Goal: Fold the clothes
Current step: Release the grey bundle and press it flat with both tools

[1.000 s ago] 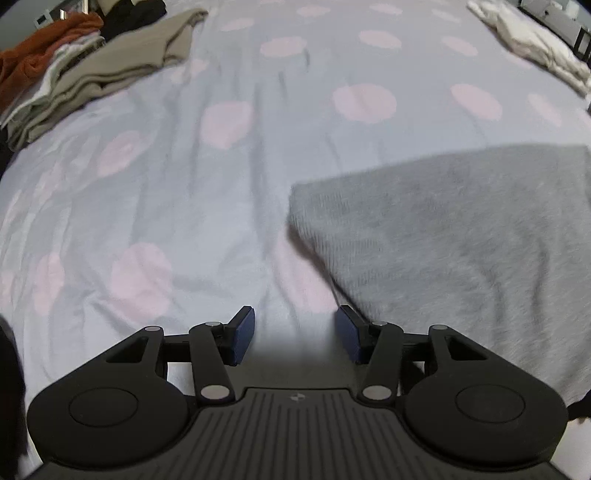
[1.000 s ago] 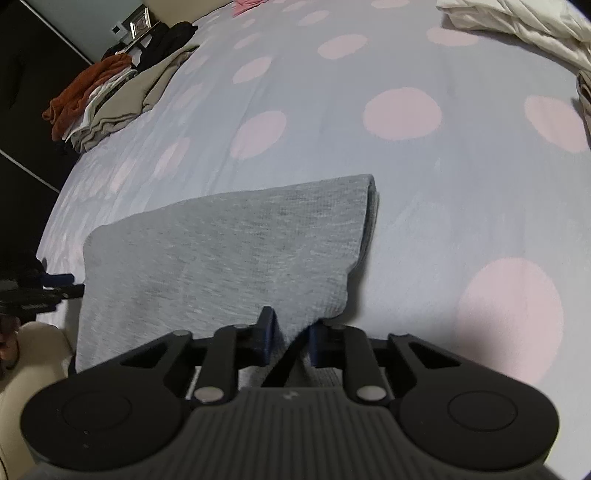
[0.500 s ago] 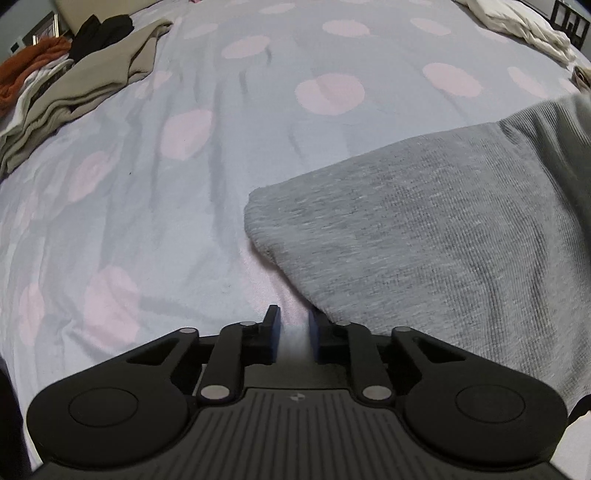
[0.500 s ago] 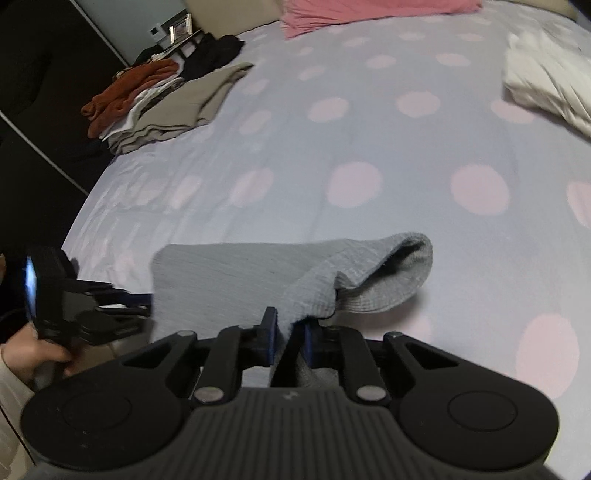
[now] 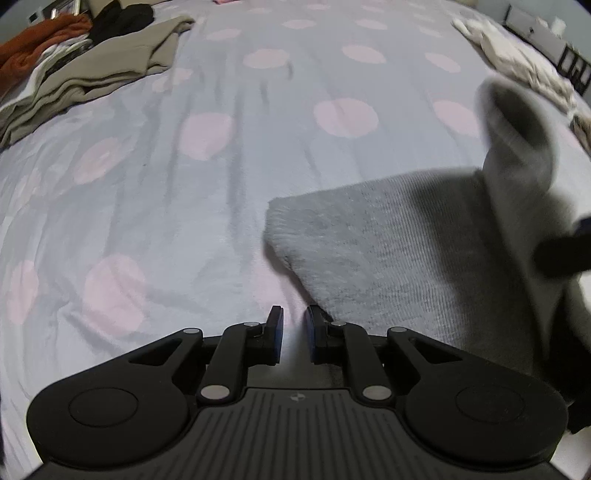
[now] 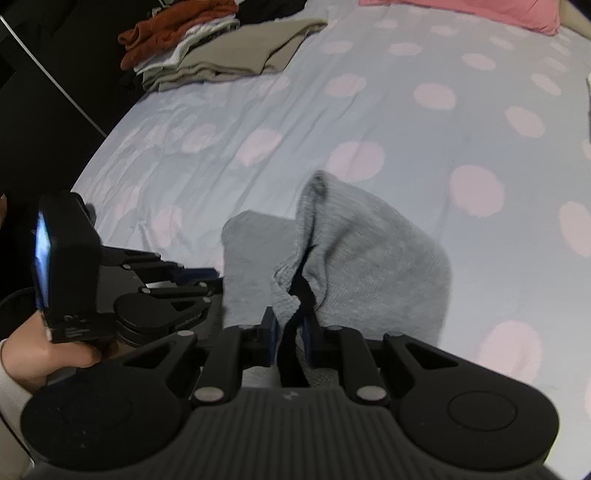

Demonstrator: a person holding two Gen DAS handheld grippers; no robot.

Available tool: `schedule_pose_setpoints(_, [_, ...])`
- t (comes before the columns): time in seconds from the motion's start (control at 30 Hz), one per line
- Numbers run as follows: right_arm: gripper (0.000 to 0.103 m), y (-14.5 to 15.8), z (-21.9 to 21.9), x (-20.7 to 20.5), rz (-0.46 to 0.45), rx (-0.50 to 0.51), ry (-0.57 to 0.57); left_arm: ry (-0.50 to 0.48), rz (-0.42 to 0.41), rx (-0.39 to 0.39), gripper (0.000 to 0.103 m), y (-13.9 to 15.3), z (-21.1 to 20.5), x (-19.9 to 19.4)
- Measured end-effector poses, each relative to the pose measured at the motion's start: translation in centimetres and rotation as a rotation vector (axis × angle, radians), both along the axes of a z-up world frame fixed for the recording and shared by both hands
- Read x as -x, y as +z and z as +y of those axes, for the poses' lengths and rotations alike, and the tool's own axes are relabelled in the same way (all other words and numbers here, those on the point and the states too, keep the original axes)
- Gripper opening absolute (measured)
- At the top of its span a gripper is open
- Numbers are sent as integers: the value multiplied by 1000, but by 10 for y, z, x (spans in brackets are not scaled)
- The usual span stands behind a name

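Note:
A grey knit garment (image 5: 388, 258) lies on the dotted bedsheet (image 5: 184, 184). My left gripper (image 5: 294, 321) points down at its near left edge, jaws almost together. The edge runs in under the right-hand finger, and pale cloth fills the narrow gap. In the right wrist view the left gripper (image 6: 207, 275) touches the grey garment (image 6: 369, 251) at its left side. My right gripper (image 6: 290, 325) is shut on a corner of that garment. It holds the corner up off the bed, so the cloth arches over the flat part as a raised fold (image 5: 517, 147).
A stack of folded beige, white and rust clothes (image 6: 221, 48) sits at the far left edge of the bed. White crumpled clothes (image 5: 517, 62) lie at the far right. A pink pillow (image 6: 461, 11) is at the head. A person's hand (image 6: 44, 350) holds the left gripper.
The left jaws closed at the garment's near left edge. The right gripper rose and carried its corner leftward over the garment, which now stands up in a fold.

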State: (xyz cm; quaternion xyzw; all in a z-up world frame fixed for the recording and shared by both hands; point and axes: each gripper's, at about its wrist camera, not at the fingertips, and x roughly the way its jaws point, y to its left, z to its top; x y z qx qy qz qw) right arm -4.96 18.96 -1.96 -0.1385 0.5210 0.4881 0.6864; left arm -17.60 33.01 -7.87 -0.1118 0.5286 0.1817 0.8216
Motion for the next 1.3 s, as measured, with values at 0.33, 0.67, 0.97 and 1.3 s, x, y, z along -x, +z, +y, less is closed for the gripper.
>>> schedule_pose_setpoints(0.33, [16,-15,49,37,-27,69,25,97,-59,59,11,10,22,17])
schedule_pose_setpoints(0.67, [70,-36,52,61,-50,0,43,62,-124,53,25,26,16,18])
schedule_pose_setpoints(0.97, [79,-7,-99,32,-147,-96,-150,-463,-213,105,54,42,-29,-29])
schedule_pose_setpoints(1.3, [79,-50,-120,28,-43,-121,-265,-1026,19,6,54,11,-103,-79])
